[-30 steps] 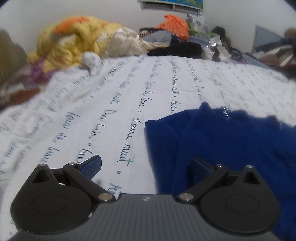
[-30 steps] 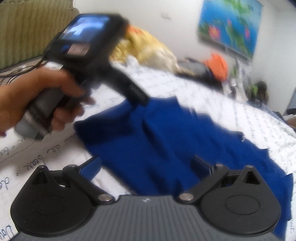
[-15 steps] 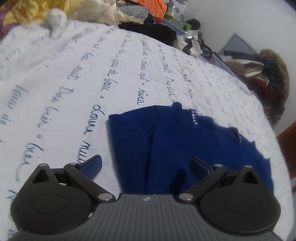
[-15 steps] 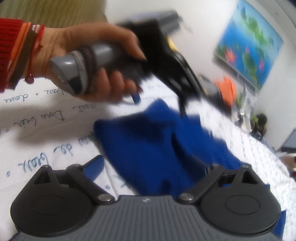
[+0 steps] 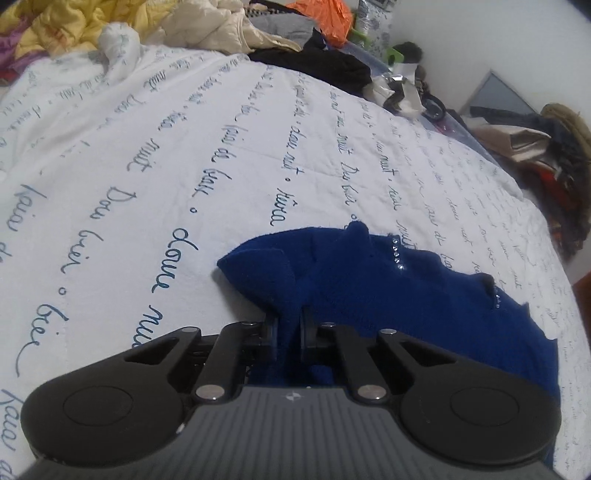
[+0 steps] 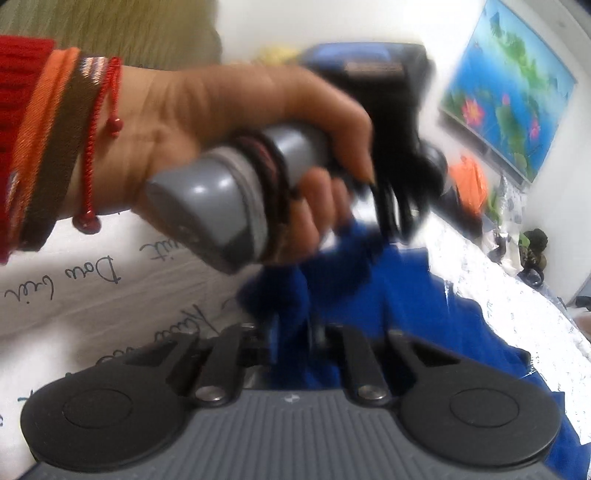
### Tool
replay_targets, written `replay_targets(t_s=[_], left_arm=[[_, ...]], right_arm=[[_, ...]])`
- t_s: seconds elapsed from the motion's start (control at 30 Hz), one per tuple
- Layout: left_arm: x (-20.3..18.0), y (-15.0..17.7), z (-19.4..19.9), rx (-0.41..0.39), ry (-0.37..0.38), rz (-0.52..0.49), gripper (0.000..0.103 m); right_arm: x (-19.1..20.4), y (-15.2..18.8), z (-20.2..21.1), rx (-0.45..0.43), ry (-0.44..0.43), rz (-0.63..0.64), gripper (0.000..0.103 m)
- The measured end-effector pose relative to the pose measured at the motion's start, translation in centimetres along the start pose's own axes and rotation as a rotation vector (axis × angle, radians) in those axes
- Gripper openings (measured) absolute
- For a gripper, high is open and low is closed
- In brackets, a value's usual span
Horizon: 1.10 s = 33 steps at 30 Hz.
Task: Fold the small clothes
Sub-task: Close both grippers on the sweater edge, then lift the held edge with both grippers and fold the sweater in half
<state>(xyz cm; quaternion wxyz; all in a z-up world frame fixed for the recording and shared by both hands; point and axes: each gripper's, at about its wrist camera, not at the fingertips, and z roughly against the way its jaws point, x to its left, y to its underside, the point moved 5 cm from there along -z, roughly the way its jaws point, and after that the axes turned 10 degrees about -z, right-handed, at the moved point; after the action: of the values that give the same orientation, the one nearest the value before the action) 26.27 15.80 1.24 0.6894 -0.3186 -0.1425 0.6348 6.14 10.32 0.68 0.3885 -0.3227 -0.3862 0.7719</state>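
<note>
- The blue knit garment (image 5: 388,295) lay rumpled on the bed, filling the lower middle and lower right of the left wrist view; its fabric looked soft and fuzzy, with a short row of small glinting studs near its upper edge.
- The left gripper (image 5: 288,328) had just been closing, and its black fingers (image 5: 272,332) were clenched on a raised fold at the garment's near left corner, the cloth bunched up between them in a narrow ridge.
- The right gripper (image 6: 293,334) had likewise just been closing; its fingers (image 6: 320,336) were pinched on a fold of the same blue cloth at the lower centre of the right wrist view, though blur softened the edges there.
- In the right wrist view the person's left hand (image 6: 221,125) filled the upper left and centre, wrapped around a smooth grey cylindrical handle (image 6: 221,210) ringed with dark bands.
- The wrist carried several bracelets (image 6: 74,147): a thin red cord with knots, a flat brown band and an orange one, beside a ribbed red sleeve (image 6: 18,110) at the frame's left edge.
- The bed cover (image 5: 184,147) was white, smooth and printed with rows of dark blue cursive script.
- At the top of the left wrist view lay a heap of loose clothes (image 5: 221,26): puffy yellow and cream pieces, a black one and a crinkled orange one.
- A glossy blue poster (image 6: 509,92) with pink flowers hung on the white wall at the upper right of the right wrist view.
</note>
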Motion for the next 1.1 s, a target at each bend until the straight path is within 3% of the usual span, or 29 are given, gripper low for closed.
replay_targets(t_s=[0.23, 0.43, 0.67, 0.9, 1.1], left_arm=[[-3.5, -1.0, 3.3, -0.076, -0.095, -0.097, 0.009], [-8.9, -3.0, 5.9, -0.143, -0.114, -0.154, 0.009], [-16.4, -4.2, 6.1, -0.189, -0.054, -0.188, 0.009], [-25.4, -3.2, 4.8, -0.219, -0.020, -0.344, 0.009], [-31.6, -1.4, 2.0, -0.194, 0.016, -0.458, 0.009]], right_arm=[[-3.0, 0.0, 3.2, -0.105, 0.036, -0.029, 0.007], [-7.9, 0.4, 6.3, -0.163, 0.101, -0.117, 0.006], [-14.1, 2.2, 9.4, -0.185, 0.197, -0.241, 0.006], [-19.2, 5.1, 12.7, -0.176, 0.274, -0.394, 0.006], [-23.0, 8.5, 15.0, -0.139, 0.308, -0.545, 0.006]])
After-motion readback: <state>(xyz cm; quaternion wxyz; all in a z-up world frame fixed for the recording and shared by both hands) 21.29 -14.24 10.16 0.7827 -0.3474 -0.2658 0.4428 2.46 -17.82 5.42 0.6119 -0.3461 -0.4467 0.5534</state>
